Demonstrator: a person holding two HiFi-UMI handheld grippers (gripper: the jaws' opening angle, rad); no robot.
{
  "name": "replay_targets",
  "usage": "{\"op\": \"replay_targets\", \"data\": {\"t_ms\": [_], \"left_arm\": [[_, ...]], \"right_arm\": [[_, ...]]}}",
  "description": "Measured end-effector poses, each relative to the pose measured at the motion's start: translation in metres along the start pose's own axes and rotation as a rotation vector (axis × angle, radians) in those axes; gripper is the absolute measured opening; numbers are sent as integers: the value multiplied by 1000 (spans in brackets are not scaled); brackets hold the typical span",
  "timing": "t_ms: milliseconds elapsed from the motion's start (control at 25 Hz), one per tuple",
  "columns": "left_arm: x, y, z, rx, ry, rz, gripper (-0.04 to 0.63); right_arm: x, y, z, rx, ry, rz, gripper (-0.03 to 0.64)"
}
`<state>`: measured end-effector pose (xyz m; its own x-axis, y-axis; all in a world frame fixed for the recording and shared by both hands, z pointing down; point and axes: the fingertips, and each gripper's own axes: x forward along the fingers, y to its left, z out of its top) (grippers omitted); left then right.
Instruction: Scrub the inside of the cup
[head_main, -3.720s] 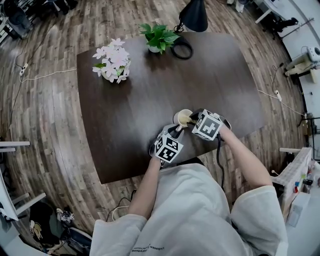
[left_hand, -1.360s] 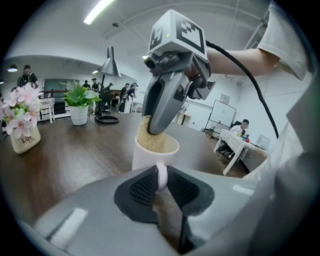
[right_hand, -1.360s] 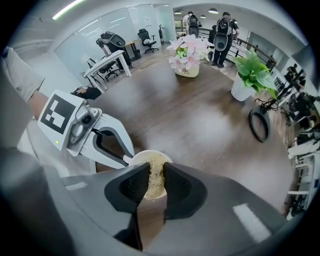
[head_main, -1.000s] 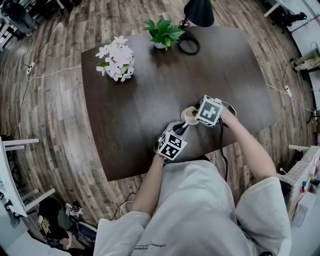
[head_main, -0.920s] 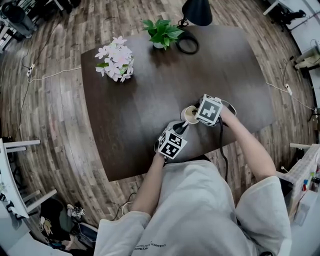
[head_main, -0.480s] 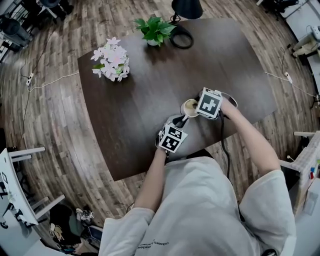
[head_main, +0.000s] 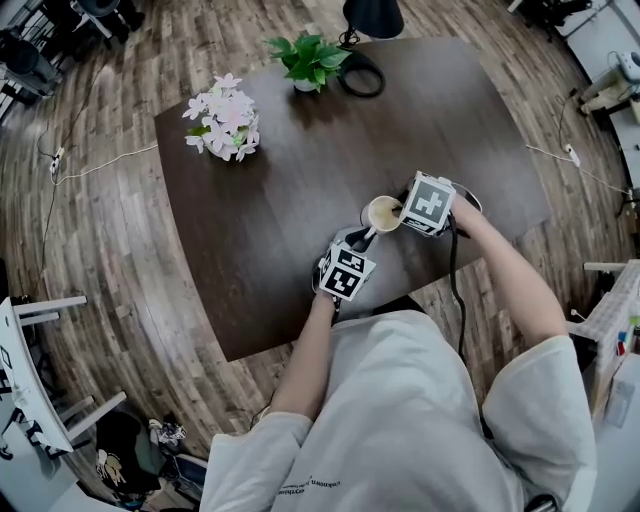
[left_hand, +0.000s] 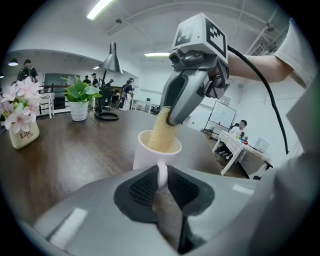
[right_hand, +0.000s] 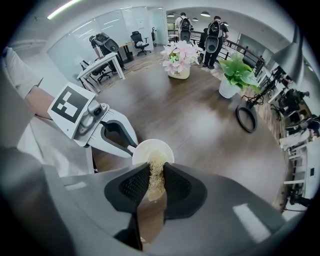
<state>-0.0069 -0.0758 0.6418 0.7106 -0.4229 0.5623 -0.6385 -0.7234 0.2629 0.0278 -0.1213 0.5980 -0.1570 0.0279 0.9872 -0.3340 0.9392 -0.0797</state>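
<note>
White ceramic is what everything is turning on: the cup (head_main: 381, 213) is standing upright on the dark wooden bench (head_main: 280, 170), near the edge closest to the person, with its handle (left_hand: 161, 171) pointing back at them. A tan, coarse scrubbing sponge (left_hand: 164, 131) is reaching down through the rim into the cup, so the scrubbing step looks to be under way. How clean the inside is I cannot tell, since the sponge is hiding much of the wall.

The left gripper (left_hand: 161, 184) is steadying the cup, its fingers (left_hand: 141, 189) closed on the handle from either side. The right gripper (right_hand: 156, 181) is coming at the cup from above and from the person's right. Its fingers (right_hand: 134, 186) are clamped on the upper part of the sponge, and the lower end is hanging into the cup.

To my eye, the next move is calling for the right gripper to work the sponge round the inner wall and down to the bottom. Meanwhile the left one needs to hold the handle firm, so the cup is not twisting or sliding on the bench. Pressing too hard sideways could tip it.

Farther off, well apart from the work, a pot of pale pink flowers (head_main: 225, 118), a green plant (head_main: 308, 58) and a black lamp (head_main: 372, 15) are sitting toward the far side of the bench.
</note>
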Motion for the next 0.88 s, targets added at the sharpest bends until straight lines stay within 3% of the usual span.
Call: {"op": "replay_targets", "data": {"t_ms": [880], "left_arm": [[3,2,2,-33,-29,8,66]], "right_arm": [[-1,11,-3,-26,40,54,100]]}}
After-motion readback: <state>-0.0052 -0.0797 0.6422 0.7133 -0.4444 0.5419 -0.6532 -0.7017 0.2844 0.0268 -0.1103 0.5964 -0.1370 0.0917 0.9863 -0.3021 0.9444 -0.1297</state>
